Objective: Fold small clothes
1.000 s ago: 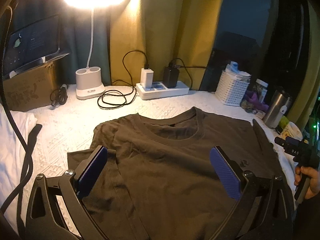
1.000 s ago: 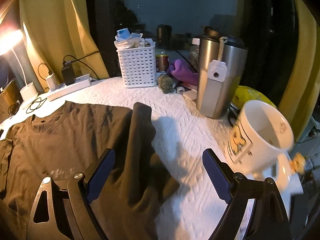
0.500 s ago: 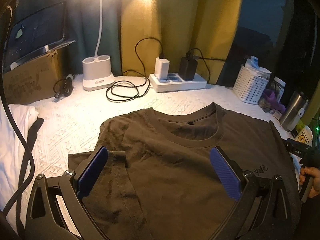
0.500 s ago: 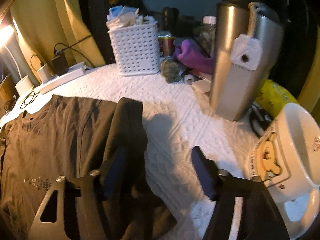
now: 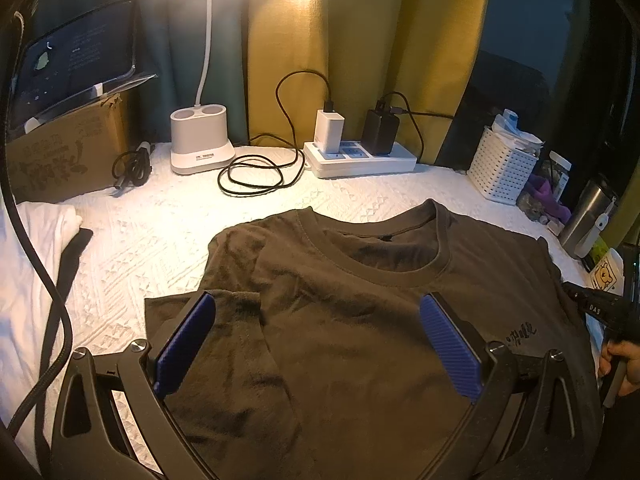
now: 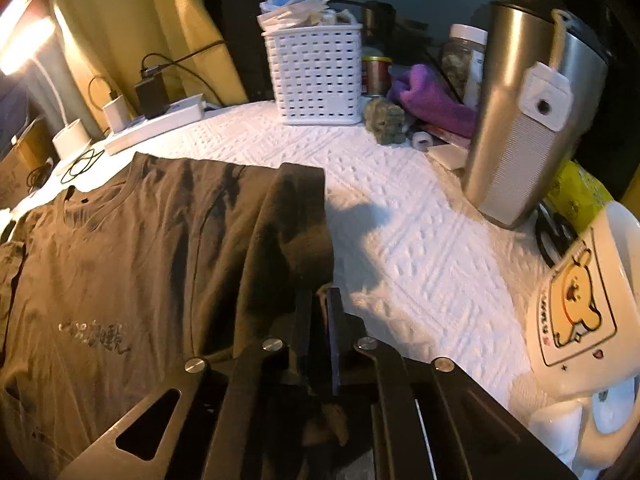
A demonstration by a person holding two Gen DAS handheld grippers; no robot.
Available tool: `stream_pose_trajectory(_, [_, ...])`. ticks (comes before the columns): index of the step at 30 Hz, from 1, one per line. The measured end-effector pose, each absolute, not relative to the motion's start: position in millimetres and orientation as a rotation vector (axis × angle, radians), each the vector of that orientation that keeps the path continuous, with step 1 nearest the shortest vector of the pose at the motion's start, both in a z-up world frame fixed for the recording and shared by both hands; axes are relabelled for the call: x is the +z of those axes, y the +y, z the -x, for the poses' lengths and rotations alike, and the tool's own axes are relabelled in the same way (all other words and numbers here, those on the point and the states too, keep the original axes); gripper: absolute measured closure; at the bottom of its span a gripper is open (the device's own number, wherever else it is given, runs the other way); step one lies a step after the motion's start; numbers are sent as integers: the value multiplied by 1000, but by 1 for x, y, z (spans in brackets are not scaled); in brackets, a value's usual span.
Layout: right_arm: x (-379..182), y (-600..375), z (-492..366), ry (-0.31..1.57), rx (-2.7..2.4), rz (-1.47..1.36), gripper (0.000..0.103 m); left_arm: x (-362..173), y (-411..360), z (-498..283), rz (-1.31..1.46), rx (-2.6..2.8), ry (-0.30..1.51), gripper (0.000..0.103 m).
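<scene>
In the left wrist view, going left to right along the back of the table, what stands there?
Cardboard box → lamp base → coiled black cable → power strip → white basket → steel tumbler.

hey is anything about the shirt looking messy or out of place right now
Yes. The dark t-shirt isn't flat: its sleeve nearest the left gripper is bunched and creased against the body.

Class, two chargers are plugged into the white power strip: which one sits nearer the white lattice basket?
The black charger. On the white power strip, it stands on the side toward the white lattice basket; the white charger stands toward the lamp base.
</scene>
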State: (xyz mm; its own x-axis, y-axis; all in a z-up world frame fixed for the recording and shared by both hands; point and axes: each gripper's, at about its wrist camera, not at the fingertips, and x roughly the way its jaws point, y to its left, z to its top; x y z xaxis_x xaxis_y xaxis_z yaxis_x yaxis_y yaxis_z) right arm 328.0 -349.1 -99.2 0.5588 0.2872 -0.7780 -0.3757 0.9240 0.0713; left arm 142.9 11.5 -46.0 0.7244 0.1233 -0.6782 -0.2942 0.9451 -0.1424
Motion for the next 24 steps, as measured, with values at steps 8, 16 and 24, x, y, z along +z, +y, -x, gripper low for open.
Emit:
stream_pose_trajectory(8, [-64,-377,-310,819,290,70,100,-41,20,-130,260,236,705,2])
stream_pose_trajectory(16, [-22,-358,-281,733,321,85,100,-40,34,-116,289,232,689,2])
stream_pose_trajectory(24, [-11,-289,-251,715,454,144,100,-42,55,-99,327,227,672,2])
